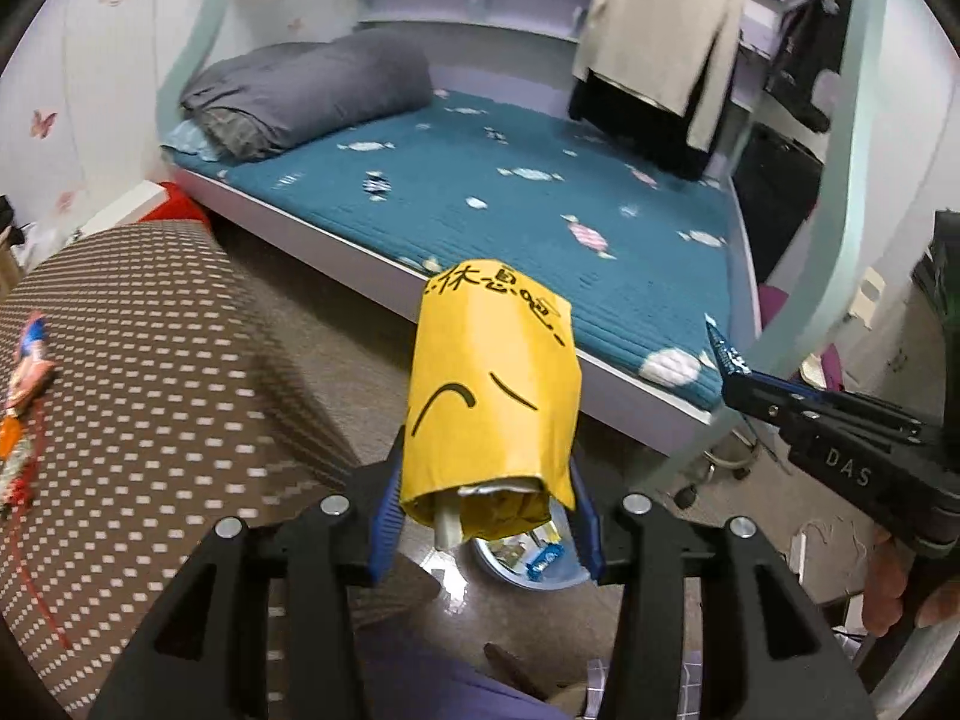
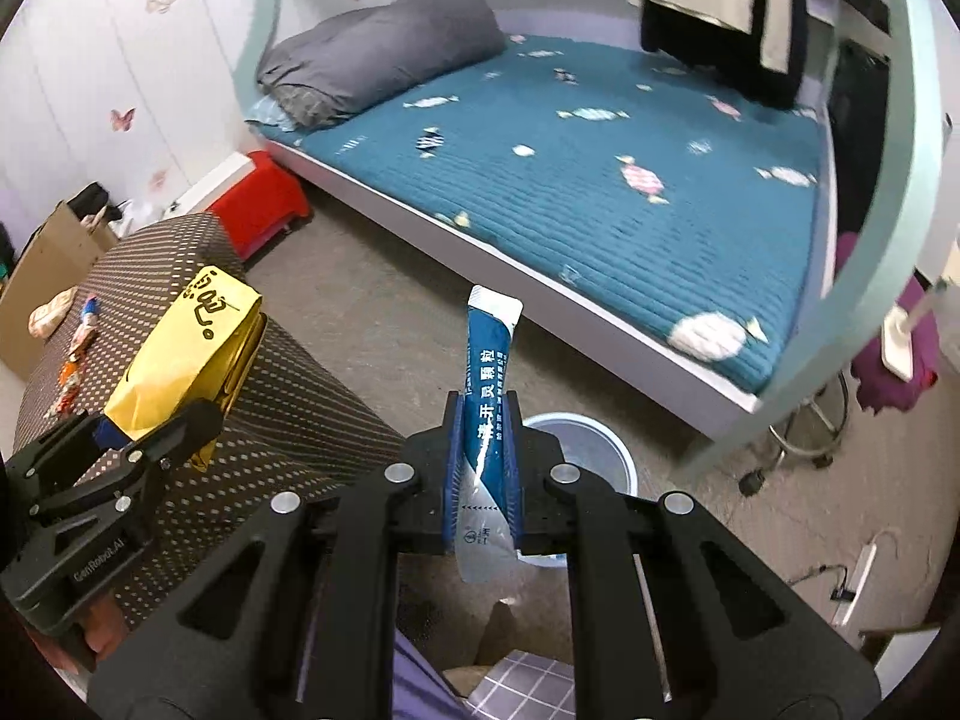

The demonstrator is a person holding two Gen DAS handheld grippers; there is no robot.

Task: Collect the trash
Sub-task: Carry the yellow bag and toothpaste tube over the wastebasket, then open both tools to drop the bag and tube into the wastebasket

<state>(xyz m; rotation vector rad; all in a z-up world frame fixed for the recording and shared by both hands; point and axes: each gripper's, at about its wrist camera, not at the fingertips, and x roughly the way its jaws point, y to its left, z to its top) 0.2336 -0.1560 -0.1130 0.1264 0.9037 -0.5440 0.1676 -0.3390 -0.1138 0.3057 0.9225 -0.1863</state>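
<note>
My left gripper (image 1: 486, 516) is shut on a yellow snack bag (image 1: 492, 384) with black writing, held upright in the air above a light blue trash bin (image 1: 528, 564) that has wrappers in it. My right gripper (image 2: 483, 480) is shut on a blue and white sachet (image 2: 486, 420), held upright above the same bin (image 2: 582, 444). The right gripper also shows in the left wrist view (image 1: 744, 372), to the right of the bag. The left gripper with the yellow bag (image 2: 180, 354) shows at the left of the right wrist view.
A brown dotted table (image 1: 138, 384) stands at the left with several wrappers (image 1: 24, 402) on it. A bed with a teal sheet (image 1: 510, 204) lies ahead. A red stool (image 2: 258, 204) sits by the bed. A wheeled stool (image 2: 804, 432) and a power strip (image 2: 858, 576) are on the right.
</note>
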